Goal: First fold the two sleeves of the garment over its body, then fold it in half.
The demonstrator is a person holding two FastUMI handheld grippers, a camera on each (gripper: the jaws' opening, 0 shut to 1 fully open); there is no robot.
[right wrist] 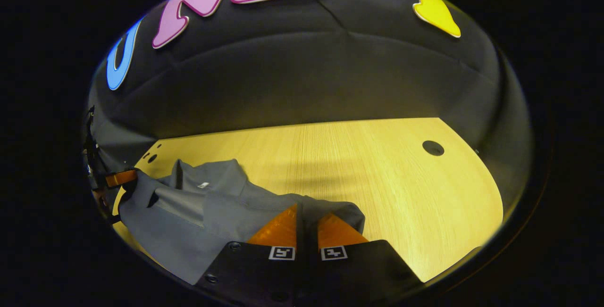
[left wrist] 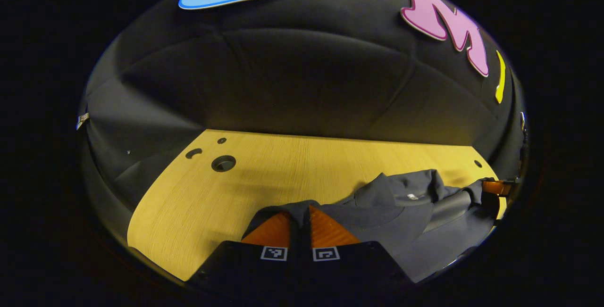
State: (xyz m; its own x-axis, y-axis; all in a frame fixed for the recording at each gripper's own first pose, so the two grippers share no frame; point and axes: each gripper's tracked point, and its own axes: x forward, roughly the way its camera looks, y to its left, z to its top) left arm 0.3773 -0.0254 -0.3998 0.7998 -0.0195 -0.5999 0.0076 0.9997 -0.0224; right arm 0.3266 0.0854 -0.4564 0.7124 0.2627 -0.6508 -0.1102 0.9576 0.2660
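At the near edge of the light wooden tabletop (left wrist: 292,165), the left tool (left wrist: 299,222) has its two fingers drawn almost together, with a fold of the dark grey cloth garment (left wrist: 401,217) pinched between them at the tips. From that grip the garment spreads to the right in the left gripper view, rumpled and raised in soft ridges, with a small white tag showing near its collar. At its far right end the other tool's fingers (left wrist: 495,187) meet the cloth. In the right gripper view the right tool (right wrist: 307,224) likewise has its fingers nearly closed, a strip of the garment (right wrist: 207,212) caught between them, and the cloth runs off to the left toward the other tool (right wrist: 120,178) at the tabletop's edge. Beyond the garment the tabletop lies bare, with round holes (left wrist: 223,163) near its far corners, up to the black cloth wall (right wrist: 302,80).
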